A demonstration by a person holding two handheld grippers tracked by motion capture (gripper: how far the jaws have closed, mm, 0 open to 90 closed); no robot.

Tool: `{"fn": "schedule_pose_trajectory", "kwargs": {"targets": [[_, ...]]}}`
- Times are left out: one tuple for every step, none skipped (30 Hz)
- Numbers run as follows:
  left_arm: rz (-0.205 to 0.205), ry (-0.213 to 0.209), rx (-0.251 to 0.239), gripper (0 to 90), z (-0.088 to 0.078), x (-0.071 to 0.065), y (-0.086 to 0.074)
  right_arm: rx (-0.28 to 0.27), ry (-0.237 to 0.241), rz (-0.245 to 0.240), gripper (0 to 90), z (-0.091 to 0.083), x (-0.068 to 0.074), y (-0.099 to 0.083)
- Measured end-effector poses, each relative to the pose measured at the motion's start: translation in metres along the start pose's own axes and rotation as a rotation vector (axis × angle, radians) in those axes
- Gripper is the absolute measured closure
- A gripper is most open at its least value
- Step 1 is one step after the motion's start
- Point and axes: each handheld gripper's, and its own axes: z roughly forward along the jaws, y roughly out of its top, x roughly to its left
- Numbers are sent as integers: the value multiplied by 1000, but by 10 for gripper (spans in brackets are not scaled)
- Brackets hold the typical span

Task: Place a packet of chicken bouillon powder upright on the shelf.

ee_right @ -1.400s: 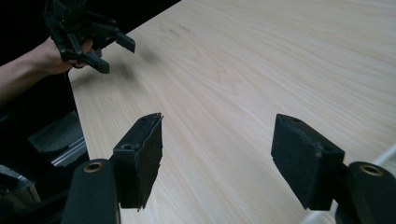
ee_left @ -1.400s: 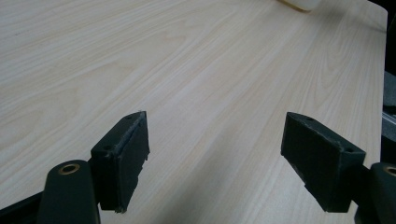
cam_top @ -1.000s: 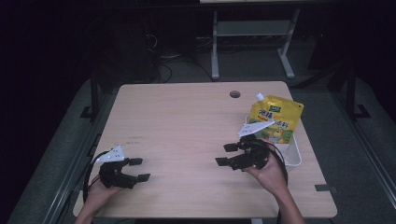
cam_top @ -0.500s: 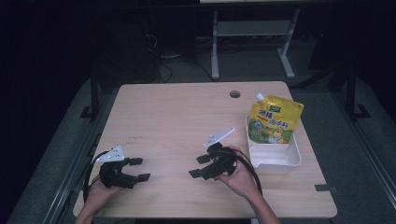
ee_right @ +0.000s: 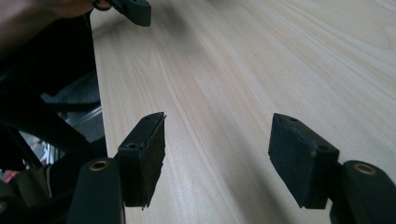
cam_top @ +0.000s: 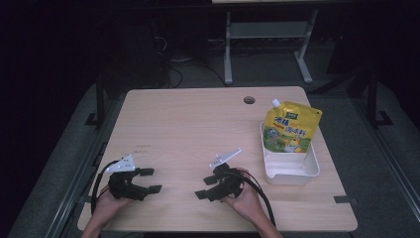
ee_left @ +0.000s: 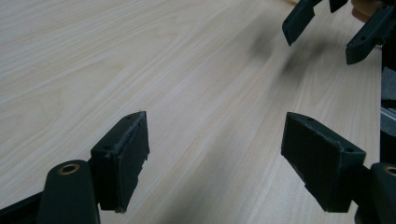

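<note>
Right gripper point(cam_top: 207, 187) retreated (empty), pouch point(cam_top: 290, 131) well apart

**Open jaws over bare wood**

The right gripper point(ee_right: 217, 158) holds its two black jaws wide apart just above the pale wood-grain tabletop point(ee_right: 261, 60), with nothing between them. At the upper left, a jaw of the left gripper point(ee_right: 133, 8) shows near the tabletop's edge, with part of a hand point(ee_right: 42, 18) beside it.

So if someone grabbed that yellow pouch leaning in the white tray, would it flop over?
Probably. The pouch looks like soft film and leans on the tray rim, so it would likely sag or tip. It looks plump, perhaps heavy for its size. Its glossy surface could slip.
</note>
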Motion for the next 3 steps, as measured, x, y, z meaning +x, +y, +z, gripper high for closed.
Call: {"fn": "schedule_pose_trajectory", "kwargs": {"targets": [[-2, 1, -1, 228, 0, 0, 0, 0, 0, 0, 357, 0, 0, 0], [-5, 0, -4, 228, -1, 1, -1, -5, -8, -2, 356, 0, 1, -1], [-8, 0, -5, 228, -1, 1, -1, -9, -11, -1, 356, 0, 1, -1]]}}
